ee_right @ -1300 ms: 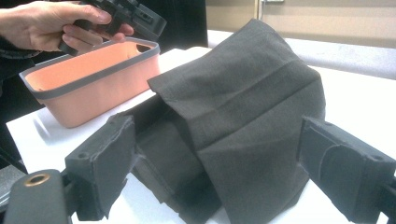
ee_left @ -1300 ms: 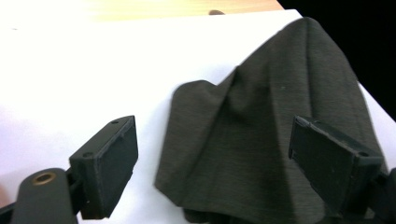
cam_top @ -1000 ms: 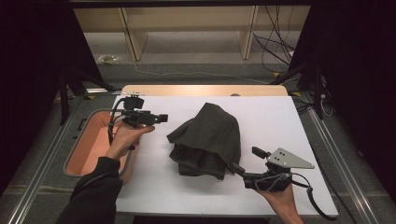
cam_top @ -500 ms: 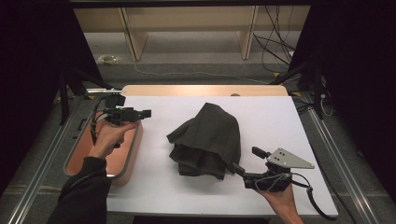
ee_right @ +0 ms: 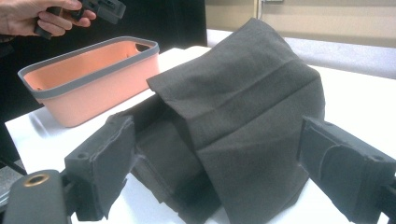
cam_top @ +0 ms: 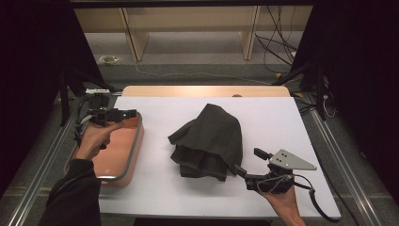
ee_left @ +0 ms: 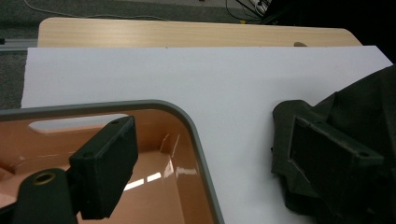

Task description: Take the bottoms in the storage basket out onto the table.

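The right gripper view shows the folded dark grey cloth (ee_right: pixel 243 116) layered — right gripper (ee_right: pixel 215 172) wide apart, holding nothing. Left gripper (ee_left: pixel 210 172) likewise agape, above the salmon plastic tub (ee_left: pixel 187 135) — no readable writing.

A white sheet (cam_top: pixel 282 117) covers a wooden table (cam_top: pixel 197 90). Beyond it lies grey floor (cam_top: pixel 188 52) with cables (cam_top: pixel 277 42) and pale wooden legs (cam_top: pixel 134 33). Metal rails (cam_top: pixel 343 155) flank the table. Both sides are dark.

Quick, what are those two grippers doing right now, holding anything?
Left gripper: open, holding nothing, above the tub.
Right gripper: open, holding nothing, jaws facing the dark cloth.
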A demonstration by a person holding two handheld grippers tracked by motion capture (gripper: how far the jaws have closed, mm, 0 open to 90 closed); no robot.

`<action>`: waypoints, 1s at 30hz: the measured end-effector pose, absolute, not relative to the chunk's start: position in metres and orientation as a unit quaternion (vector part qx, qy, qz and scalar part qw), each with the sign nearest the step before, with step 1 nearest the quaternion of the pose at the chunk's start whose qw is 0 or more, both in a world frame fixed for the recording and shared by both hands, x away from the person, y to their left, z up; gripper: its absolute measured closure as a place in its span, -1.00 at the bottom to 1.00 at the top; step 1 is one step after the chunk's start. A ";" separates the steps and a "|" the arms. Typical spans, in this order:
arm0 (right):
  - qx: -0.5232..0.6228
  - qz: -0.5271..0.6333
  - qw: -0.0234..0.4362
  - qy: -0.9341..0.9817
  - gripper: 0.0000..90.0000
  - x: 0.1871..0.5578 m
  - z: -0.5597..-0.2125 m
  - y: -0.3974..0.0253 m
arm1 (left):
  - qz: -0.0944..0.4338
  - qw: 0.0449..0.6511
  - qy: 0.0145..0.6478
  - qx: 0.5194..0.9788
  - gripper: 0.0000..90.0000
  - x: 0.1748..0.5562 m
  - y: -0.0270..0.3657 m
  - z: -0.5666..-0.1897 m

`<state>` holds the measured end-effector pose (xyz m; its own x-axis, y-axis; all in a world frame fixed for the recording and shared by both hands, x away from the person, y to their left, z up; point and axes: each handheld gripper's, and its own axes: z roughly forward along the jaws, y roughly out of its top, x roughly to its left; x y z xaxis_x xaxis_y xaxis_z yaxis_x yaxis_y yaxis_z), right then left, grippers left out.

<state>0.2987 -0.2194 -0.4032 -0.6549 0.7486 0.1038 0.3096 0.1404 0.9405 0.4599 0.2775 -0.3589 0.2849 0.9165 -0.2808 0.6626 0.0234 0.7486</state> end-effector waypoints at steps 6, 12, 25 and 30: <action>0.364 0.545 0.201 0.728 -0.71 0.299 -0.403 -0.219 | 0.154 0.417 0.590 0.674 -0.66 0.458 0.293 -0.363; 0.365 0.544 0.200 0.729 -0.71 0.299 -0.403 -0.220 | 0.155 0.411 0.601 0.668 -0.66 0.456 0.303 -0.367; 0.364 0.542 0.201 0.730 -0.71 0.299 -0.404 -0.220 | 0.170 0.388 0.623 0.657 -0.66 0.452 0.326 -0.375; 0.363 0.543 0.200 0.730 -0.71 0.300 -0.404 -0.220 | 0.182 0.378 0.633 0.650 -0.66 0.449 0.340 -0.375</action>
